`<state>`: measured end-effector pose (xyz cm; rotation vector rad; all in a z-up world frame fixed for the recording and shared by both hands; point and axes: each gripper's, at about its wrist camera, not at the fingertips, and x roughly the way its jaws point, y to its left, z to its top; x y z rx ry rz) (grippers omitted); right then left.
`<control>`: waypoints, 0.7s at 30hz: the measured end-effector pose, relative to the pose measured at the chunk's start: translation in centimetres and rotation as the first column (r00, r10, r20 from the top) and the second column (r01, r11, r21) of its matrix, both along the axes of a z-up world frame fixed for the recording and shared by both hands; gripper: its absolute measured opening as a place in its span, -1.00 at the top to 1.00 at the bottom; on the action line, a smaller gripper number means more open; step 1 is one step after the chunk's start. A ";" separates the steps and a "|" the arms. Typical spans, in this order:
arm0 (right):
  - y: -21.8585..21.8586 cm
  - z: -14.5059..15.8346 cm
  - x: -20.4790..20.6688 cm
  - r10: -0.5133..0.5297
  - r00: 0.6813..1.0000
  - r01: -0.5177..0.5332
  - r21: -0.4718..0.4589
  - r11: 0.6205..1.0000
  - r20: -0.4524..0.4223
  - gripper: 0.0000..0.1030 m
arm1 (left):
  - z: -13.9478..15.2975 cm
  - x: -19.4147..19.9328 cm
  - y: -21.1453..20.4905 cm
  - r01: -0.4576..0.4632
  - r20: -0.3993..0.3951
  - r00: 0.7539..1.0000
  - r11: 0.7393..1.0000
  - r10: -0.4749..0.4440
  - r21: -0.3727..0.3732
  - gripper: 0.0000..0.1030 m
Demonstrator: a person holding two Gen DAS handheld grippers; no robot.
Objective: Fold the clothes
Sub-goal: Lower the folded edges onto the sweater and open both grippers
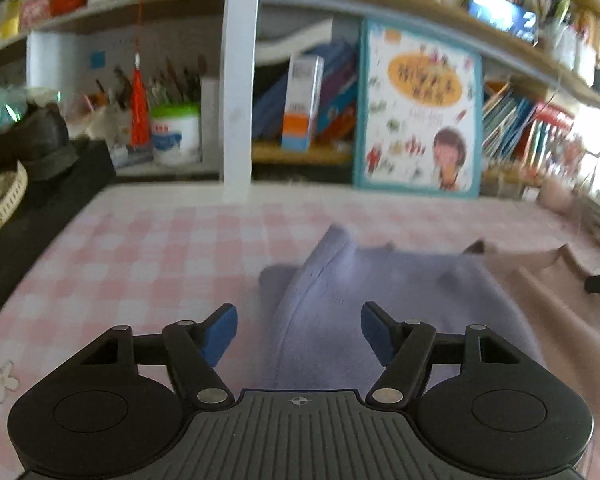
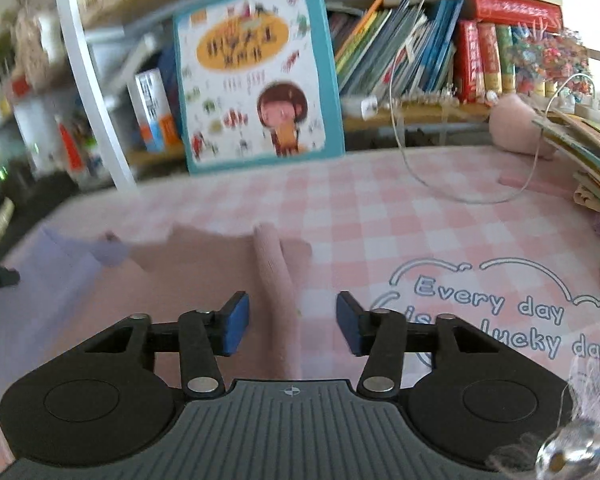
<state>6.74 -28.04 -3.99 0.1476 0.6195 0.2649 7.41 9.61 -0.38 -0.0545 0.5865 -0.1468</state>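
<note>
two soft garments lie side by side on the pink-and-white checked tablecloth [image 2: 380, 208], touching or slightly overlapped where they meet: a lavender knit top [image 1: 380, 312] on the left and a dusty-pink knit top [image 2: 204, 280] on the right. each has a sleeve or edge turned over along its outer side, so they could be partly folded or simply laid out rumpled; the blur keeps me from telling which.

the left gripper [image 1: 299, 332] hovers over the lavender piece with its blue pads spread wide, holding nothing. the right gripper [image 2: 292, 326] is just as open and empty, straddling the long rolled ridge of the pink piece.

what worries me from here: the knit looks thick and limp, so a pinch may catch two layers instead of one and drag the whole garment. where the two tops meet, lifting one could tug the other out of shape. the tablecloth is loose-looking too, and a low grab might nip it along with the fabric. a thin white cord [image 2: 404, 152] trails across the table behind the pink top, and a wide sweep of the right gripper could snag it.
</note>
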 end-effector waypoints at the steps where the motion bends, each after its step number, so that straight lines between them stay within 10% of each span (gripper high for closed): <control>1: -0.1 -0.1 0.1 0.009 1.000 -0.009 0.019 1.000 -0.003 0.39 | -0.1 -0.1 0.4 -0.002 0.001 1.000 1.000 0.002 -0.030 0.21; 4: -0.6 0.2 -0.2 0.019 0.999 -0.022 0.083 0.996 0.026 0.87 | -0.3 -0.5 1.6 -0.007 0.004 1.000 0.993 0.007 -0.120 0.79; 12: -0.8 1.0 -0.5 -0.020 0.998 0.011 0.123 0.992 0.066 0.88 | -1.4 -0.8 4.2 -0.035 -0.022 0.999 0.952 0.030 -0.303 0.82; 16: -1.0 -0.5 0.6 -0.029 1.000 0.030 0.134 0.990 -0.011 0.81 | -2.0 -0.7 4.5 -0.047 -0.038 0.999 0.942 0.036 -0.333 0.71; 21: -2.4 -1.0 0.2 -0.035 0.997 0.051 0.236 0.970 -0.071 0.22 | -2.2 -0.5 4.9 -0.019 -0.052 0.999 0.929 0.000 -0.370 0.11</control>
